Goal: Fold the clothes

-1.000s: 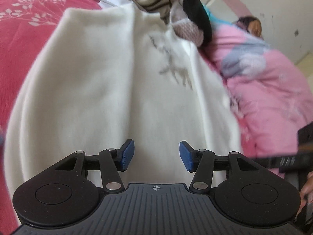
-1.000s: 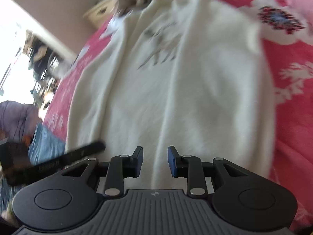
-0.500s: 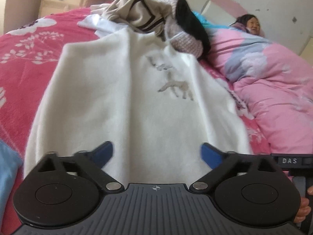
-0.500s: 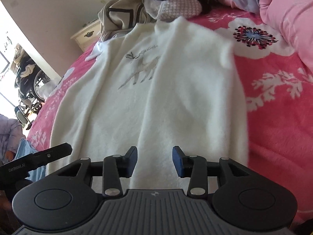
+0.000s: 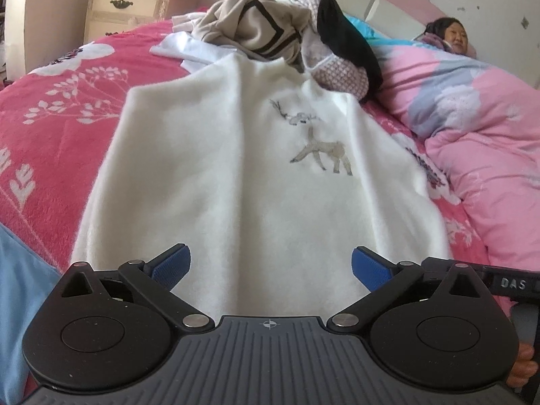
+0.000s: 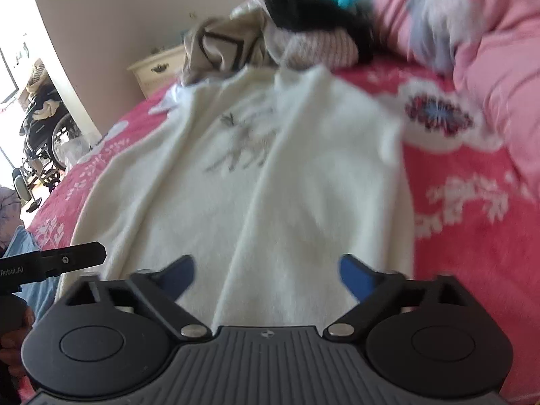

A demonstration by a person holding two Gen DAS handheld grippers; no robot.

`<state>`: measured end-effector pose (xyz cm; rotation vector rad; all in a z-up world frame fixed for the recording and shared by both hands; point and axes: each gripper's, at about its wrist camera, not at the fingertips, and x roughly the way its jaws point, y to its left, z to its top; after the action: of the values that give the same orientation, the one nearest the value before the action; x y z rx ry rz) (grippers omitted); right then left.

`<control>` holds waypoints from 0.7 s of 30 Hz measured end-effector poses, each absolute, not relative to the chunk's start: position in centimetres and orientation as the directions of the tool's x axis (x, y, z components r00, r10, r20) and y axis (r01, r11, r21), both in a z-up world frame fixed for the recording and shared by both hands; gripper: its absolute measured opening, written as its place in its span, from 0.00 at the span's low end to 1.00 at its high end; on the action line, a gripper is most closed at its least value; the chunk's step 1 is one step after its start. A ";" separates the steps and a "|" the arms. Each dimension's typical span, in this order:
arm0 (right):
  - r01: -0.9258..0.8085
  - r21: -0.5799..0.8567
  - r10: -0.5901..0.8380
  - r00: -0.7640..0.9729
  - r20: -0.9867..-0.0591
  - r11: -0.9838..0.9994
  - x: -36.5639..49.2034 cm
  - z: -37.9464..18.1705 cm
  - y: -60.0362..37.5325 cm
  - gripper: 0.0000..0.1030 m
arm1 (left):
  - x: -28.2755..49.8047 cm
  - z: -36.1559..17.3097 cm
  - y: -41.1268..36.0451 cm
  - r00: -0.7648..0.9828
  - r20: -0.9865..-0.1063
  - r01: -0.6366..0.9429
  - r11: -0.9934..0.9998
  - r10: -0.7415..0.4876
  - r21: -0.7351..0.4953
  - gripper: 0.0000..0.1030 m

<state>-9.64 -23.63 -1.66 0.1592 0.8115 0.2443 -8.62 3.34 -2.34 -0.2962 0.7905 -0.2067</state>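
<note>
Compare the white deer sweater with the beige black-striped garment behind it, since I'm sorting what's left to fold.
The white deer sweater lies spread flat on the pink bedspread; the beige black-striped garment is crumpled in a heap. The sweater is plain apart from its deer print; the beige one carries black stripes. The sweater covers far more of the bed. Neither is folded or held by a gripper.

Home bedroom. Evidence: bed with red floral fleece blanket (image 5: 60,141); pink patterned quilt (image 5: 472,128) along its right edge, covering a reclining person (image 5: 449,33); cream bedside cabinet (image 5: 121,10) at far left corner; wheelchair (image 6: 44,141) in doorway.
</note>
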 end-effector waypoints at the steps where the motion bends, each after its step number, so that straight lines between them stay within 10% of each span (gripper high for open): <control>1: -0.157 0.230 0.275 0.671 -0.689 0.960 -9.7 -1.6 -23.6 1.00 | -8.7 -2.3 3.4 0.692 -0.661 0.070 0.938 -0.290 -0.338 1.00; 21: -0.175 0.316 0.351 0.646 -0.678 0.933 -9.9 -2.1 -23.3 1.00 | -9.1 -1.6 5.3 0.759 -0.630 -0.068 0.942 -0.164 -0.327 1.00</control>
<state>-9.89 -23.26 -2.07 0.2309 0.8163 0.3018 -9.15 5.32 -1.57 -0.3440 0.7108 -0.0535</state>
